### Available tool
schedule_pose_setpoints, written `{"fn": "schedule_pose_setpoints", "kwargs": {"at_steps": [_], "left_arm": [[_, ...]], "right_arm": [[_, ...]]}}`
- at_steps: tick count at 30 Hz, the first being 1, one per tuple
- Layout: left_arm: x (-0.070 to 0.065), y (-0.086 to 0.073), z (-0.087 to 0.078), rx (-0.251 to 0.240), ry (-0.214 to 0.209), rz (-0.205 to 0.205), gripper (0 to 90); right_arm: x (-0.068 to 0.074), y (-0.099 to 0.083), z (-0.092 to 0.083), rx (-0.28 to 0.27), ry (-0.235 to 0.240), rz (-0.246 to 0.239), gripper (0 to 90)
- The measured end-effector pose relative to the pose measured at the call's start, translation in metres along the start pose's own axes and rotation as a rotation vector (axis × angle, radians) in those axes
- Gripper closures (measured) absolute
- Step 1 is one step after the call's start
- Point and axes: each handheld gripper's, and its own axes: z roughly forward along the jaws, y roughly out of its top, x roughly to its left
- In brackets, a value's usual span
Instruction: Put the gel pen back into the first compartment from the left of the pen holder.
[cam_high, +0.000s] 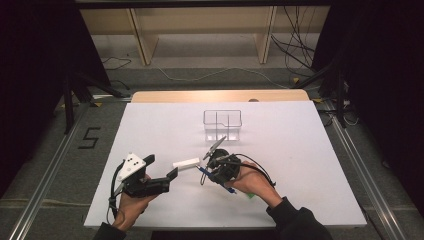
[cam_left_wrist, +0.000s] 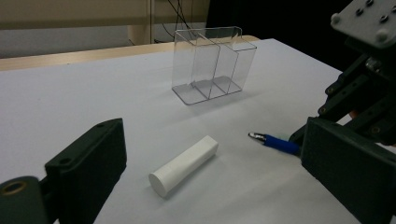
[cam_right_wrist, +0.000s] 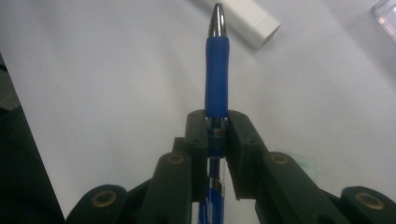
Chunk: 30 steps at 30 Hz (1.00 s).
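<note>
A blue pen (cam_right_wrist: 217, 70) with a silver tip is clamped between the jaws of my right gripper (cam_right_wrist: 217, 123), tip pointing away from the camera. In the high view the right gripper (cam_high: 210, 175) holds the pen (cam_high: 202, 171) just above the table's near middle. A white stick (cam_high: 186, 163) lies on the table between the two grippers. My left gripper (cam_high: 161, 166) stands open at the near left, jaws pointing at the white stick (cam_left_wrist: 184, 164) without touching it. A clear divided holder (cam_high: 222, 125) stands upright behind them, with nothing in it.
The white tabletop (cam_high: 300, 150) has bare room to the left, right and back. A small green thing (cam_high: 250, 195) lies under the right hand. Wooden shelving (cam_high: 200, 30) and cables (cam_high: 295, 50) sit on the floor beyond the table's far edge.
</note>
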Motion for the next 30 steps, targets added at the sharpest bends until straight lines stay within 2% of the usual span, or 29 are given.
{"fn": "schedule_pose_setpoints", "kwargs": {"at_steps": [2, 6, 9, 12, 16, 21, 30], "left_arm": [[0.0, 0.0, 0.0, 0.0, 0.0, 0.0, 6.2], [0.0, 0.0, 0.0, 0.0, -0.001, 0.0, 6.2], [0.0, 0.0, 0.0, -0.002, -0.002, -0.001, 6.2], [0.0, 0.0, 0.0, 0.0, -0.002, -0.001, 6.2], [0.0, 0.0, 0.0, 0.0, -0.001, -0.001, 6.2], [0.0, 0.0, 0.001, -0.001, 0.0, -0.005, 6.2], [0.001, -0.001, 0.001, 0.0, 0.0, -0.006, 6.2]], "right_arm": [[-0.004, -0.001, -0.005, -0.047, 0.001, 0.005, 79.9], [-0.015, -0.002, -0.014, -0.171, 0.005, 0.064, 79.9], [-0.023, -0.002, -0.02, -0.262, -0.017, 0.104, 79.9], [-0.027, -0.002, -0.026, -0.349, -0.047, 0.124, 79.9], [-0.034, -0.001, -0.032, -0.431, -0.079, 0.137, 79.9], [-0.045, 0.0, -0.034, -0.506, -0.103, 0.161, 79.9], [-0.059, 0.01, -0.036, -0.575, -0.139, 0.182, 79.9]]}}
